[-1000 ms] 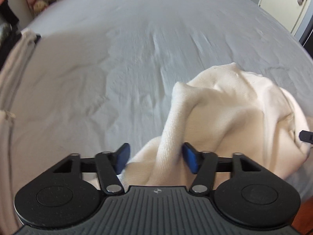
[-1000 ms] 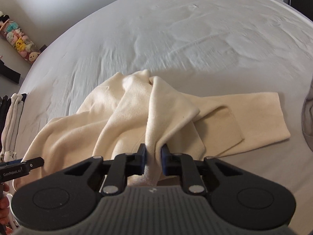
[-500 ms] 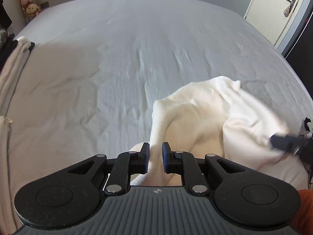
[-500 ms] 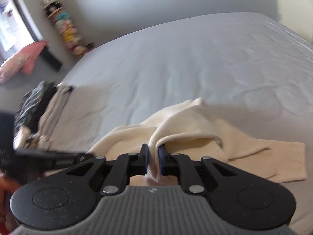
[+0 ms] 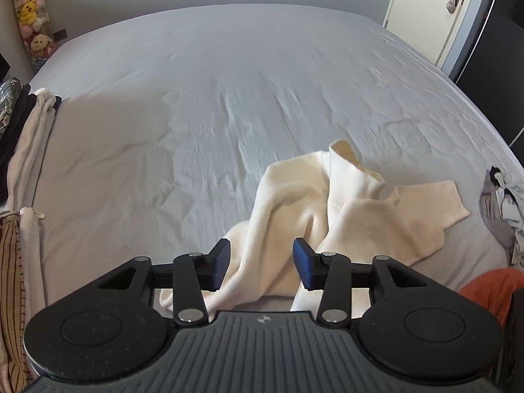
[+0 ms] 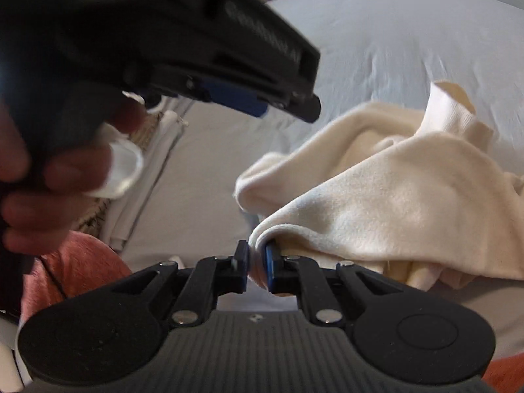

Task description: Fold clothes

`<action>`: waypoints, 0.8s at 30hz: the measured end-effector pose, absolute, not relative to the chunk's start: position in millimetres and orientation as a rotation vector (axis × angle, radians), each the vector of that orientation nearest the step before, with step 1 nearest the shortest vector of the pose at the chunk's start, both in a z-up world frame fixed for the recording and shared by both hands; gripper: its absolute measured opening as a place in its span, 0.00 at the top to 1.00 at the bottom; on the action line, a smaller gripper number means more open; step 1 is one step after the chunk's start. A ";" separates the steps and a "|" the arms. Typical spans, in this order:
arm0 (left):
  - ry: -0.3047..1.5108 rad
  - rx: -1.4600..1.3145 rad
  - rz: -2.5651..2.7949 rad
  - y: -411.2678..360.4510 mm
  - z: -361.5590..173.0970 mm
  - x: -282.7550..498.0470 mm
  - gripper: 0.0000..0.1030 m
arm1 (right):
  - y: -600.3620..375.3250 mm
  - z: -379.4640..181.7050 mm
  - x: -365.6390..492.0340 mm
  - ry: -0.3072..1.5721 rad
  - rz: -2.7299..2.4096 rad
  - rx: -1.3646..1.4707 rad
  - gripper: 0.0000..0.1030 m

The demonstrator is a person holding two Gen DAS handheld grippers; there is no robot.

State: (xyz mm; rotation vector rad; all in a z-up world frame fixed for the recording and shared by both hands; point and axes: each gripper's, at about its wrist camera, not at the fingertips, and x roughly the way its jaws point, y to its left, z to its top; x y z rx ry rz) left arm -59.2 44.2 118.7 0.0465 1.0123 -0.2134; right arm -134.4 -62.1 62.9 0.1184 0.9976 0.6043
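Two tongs: left tongs (image 5: 261,264) gape over cream sweater (image 5: 330,209); right tongs (image 6: 256,268) pinch its edge.

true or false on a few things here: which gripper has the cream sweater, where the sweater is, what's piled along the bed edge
1. The right gripper is shut on a fold of the cream sweater. True.
2. The left gripper is clamped on the sweater too. False: its jaws stand wide apart, with the sweater lying loose between and beyond them.
3. The sweater lies flat and smoothed out on the bed. False: it is bunched in a heap, one cuff standing up.
4. Other garments are stacked along the bed's left edge in the left wrist view. True.
5. The door beyond the bed has a red handle. False: the handle is dark.
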 end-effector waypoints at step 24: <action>1.069 0.076 -0.321 0.3 74.6 -59.9 0.93 | -191.3 86.2 -152.1 0.968 0.296 0.094 0.46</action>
